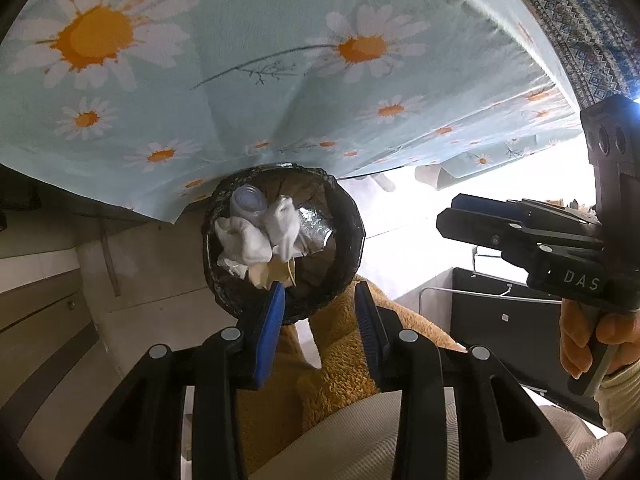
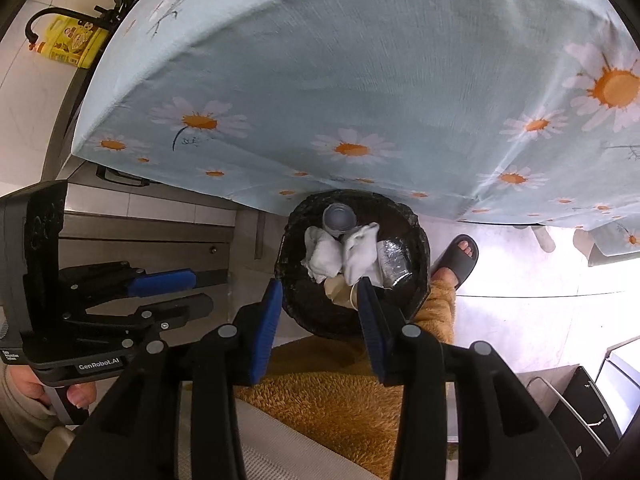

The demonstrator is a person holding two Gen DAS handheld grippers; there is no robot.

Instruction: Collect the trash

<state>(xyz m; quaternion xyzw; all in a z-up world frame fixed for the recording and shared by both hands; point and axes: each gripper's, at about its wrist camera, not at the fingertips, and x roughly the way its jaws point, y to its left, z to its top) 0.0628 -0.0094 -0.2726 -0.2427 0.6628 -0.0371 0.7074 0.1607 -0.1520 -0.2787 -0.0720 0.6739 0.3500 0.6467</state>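
Both grippers, left (image 1: 320, 300) and right (image 2: 320, 300), hung spread and empty above the bin (image 1: 348, 208). Inside it lay tissues (image 1: 244, 240), a cup (image 1: 248, 200) and a bottle (image 2: 394, 260); beyond hung the tablecloth (image 1: 240, 40). Depositing seemed complete; the next move likely called for locating remaining trash.

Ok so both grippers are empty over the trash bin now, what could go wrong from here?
1. The bin already holds crumpled tissues, a cup and a clear bottle; further trash might land on the pile and roll out.
2. The tablecloth hangs over the bin's far rim, so a rising gripper could snag it.
3. The left gripper and right gripper hover close together; they could bump.
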